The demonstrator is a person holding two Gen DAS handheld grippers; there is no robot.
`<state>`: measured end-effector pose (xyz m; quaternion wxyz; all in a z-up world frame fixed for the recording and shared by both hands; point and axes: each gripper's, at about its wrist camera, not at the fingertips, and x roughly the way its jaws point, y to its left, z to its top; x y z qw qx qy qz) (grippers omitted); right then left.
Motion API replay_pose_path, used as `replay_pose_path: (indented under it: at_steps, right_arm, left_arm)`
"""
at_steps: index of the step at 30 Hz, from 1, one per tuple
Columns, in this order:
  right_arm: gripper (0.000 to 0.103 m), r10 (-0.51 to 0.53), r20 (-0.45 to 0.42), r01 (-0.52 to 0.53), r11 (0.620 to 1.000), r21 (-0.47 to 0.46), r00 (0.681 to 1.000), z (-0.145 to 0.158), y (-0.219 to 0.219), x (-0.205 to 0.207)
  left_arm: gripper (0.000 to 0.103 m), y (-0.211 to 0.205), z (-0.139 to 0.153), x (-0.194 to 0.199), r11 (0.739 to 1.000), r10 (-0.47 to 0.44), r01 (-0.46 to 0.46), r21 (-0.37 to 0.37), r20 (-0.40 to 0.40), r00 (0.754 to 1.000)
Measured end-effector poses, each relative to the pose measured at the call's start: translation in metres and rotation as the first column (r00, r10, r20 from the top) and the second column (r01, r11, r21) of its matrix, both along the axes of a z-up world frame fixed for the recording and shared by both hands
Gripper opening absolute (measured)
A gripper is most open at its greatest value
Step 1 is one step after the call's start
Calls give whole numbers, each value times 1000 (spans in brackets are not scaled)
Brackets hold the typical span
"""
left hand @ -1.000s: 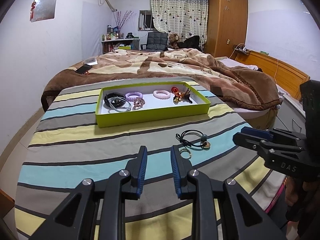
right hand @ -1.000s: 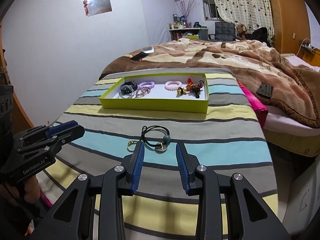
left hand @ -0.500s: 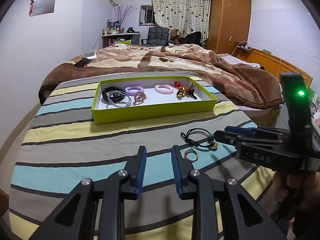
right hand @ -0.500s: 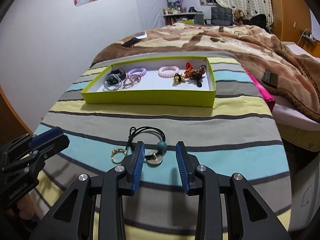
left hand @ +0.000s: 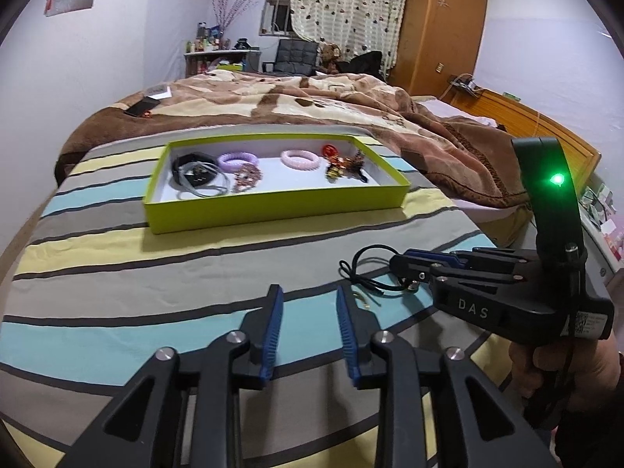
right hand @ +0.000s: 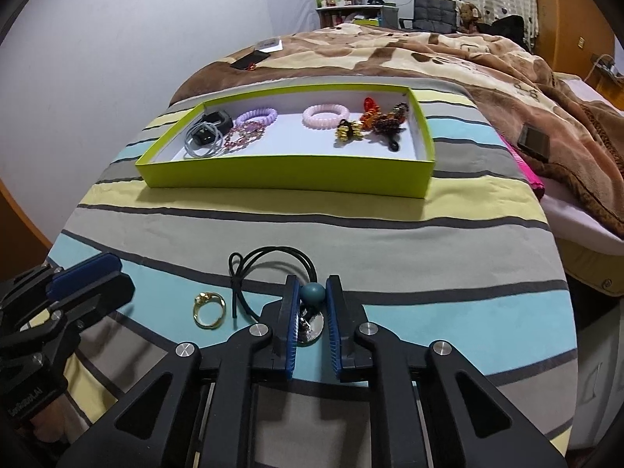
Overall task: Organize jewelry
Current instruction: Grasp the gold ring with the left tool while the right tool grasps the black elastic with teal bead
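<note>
A black cord necklace (right hand: 269, 263) with a teal bead (right hand: 312, 293) and a silver pendant (right hand: 310, 324) lies on the striped cloth. My right gripper (right hand: 312, 286) is down over it, fingers close on either side of the bead. A gold ring (right hand: 210, 309) lies just left of it. My left gripper (left hand: 307, 296) is open and empty above the cloth, left of the ring (left hand: 360, 299) and necklace (left hand: 364, 269). The right gripper also shows in the left wrist view (left hand: 397, 264). A lime-green tray (right hand: 288, 173) at the back holds bracelets, hair ties and a black watch.
The striped table (left hand: 117, 273) ends at the right beside a bed with a brown blanket (left hand: 312, 97). A phone (right hand: 249, 60) lies on the blanket behind the tray. A pink object (right hand: 526, 167) sticks out at the table's right edge.
My right gripper has moved forward and down onto the necklace, and its fingers have narrowed around the teal bead. My left gripper has shifted slightly and stays open.
</note>
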<state>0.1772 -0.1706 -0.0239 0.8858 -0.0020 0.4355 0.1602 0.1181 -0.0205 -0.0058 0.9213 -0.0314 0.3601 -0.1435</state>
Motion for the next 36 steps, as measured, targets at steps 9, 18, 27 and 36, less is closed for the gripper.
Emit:
replay_pose_path:
  at_steps: [9, 18, 27, 36]
  right_arm:
    - [14, -50, 1, 50, 998, 28, 999, 2, -23, -7]
    - [14, -61, 0, 61, 997, 56, 998, 2, -31, -9]
    - [14, -57, 3, 57, 996, 76, 998, 4, -34, -15]
    - [14, -56, 21, 54, 995, 83, 998, 11, -33, -23]
  left_arm:
    - [41, -28, -16, 13, 998, -70, 70, 0, -95, 993]
    - [40, -46, -22, 22, 996, -52, 62, 66, -136, 989]
    - [23, -48, -23, 22, 992, -26, 41, 120, -127, 992]
    - [23, -43, -19, 11, 994, -36, 46, 103, -105, 994]
